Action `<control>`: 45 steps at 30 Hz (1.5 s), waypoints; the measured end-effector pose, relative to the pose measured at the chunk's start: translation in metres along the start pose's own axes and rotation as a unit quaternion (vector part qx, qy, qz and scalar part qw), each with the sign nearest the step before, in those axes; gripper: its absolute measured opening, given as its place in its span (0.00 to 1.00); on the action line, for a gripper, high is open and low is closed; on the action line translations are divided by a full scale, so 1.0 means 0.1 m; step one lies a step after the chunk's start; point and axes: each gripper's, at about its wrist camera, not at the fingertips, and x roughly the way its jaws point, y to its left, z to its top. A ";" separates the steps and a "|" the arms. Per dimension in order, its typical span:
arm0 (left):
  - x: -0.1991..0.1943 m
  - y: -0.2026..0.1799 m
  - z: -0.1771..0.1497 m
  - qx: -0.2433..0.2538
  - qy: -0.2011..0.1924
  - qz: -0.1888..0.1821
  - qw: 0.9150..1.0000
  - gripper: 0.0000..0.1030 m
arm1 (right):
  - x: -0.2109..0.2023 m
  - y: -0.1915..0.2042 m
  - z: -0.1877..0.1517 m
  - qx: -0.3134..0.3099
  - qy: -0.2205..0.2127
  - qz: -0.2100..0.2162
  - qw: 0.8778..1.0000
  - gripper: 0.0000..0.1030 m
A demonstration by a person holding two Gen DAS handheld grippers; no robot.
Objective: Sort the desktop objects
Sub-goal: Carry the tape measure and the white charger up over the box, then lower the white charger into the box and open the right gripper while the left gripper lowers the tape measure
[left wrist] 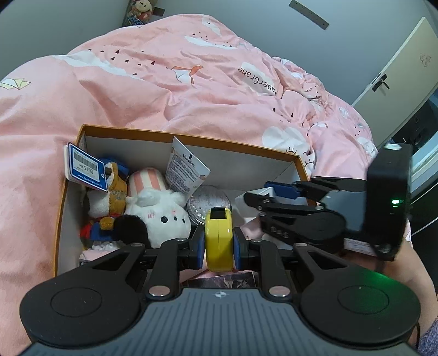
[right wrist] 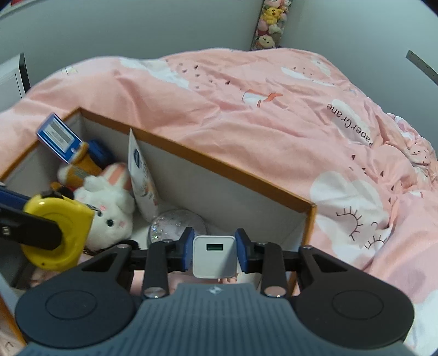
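Observation:
My left gripper (left wrist: 219,243) is shut on a yellow tape measure (left wrist: 219,241), held over the open orange-rimmed cardboard box (left wrist: 191,135). It also shows in the right wrist view (right wrist: 57,232). My right gripper (right wrist: 214,252) is shut on a white USB charger (right wrist: 214,256), held over the box's right end (right wrist: 308,208); it shows in the left wrist view (left wrist: 269,195). In the box lie a white plush bunny (left wrist: 161,216), a Vaseline tube (left wrist: 184,169), a glittery round tin (left wrist: 208,202) and a tagged plush toy (left wrist: 109,191).
The box rests on a bed with a rumpled pink duvet (left wrist: 191,82). A grey wall (right wrist: 137,27) stands behind with a strip of plush toys (right wrist: 269,22). A cupboard door (left wrist: 397,74) is at the right.

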 end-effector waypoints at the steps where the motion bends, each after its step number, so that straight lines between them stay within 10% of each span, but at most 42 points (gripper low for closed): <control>1: 0.02 0.00 0.01 0.000 0.001 -0.001 1.000 0.22 | 0.05 0.01 0.01 -0.003 0.006 0.001 1.000 0.33; 20: 0.21 -0.15 0.08 0.019 0.020 -0.012 1.000 0.22 | -0.30 -0.30 0.04 0.062 -0.056 0.018 0.996 0.35; 32: 0.67 -0.33 0.17 0.009 0.050 -0.021 0.998 0.22 | -0.81 -0.80 -0.57 0.213 -0.104 -0.027 0.971 0.42; 45: 1.06 -0.38 0.31 -0.012 0.062 -0.019 0.998 0.22 | -0.77 -0.85 -0.75 0.241 -0.109 -0.008 0.964 0.42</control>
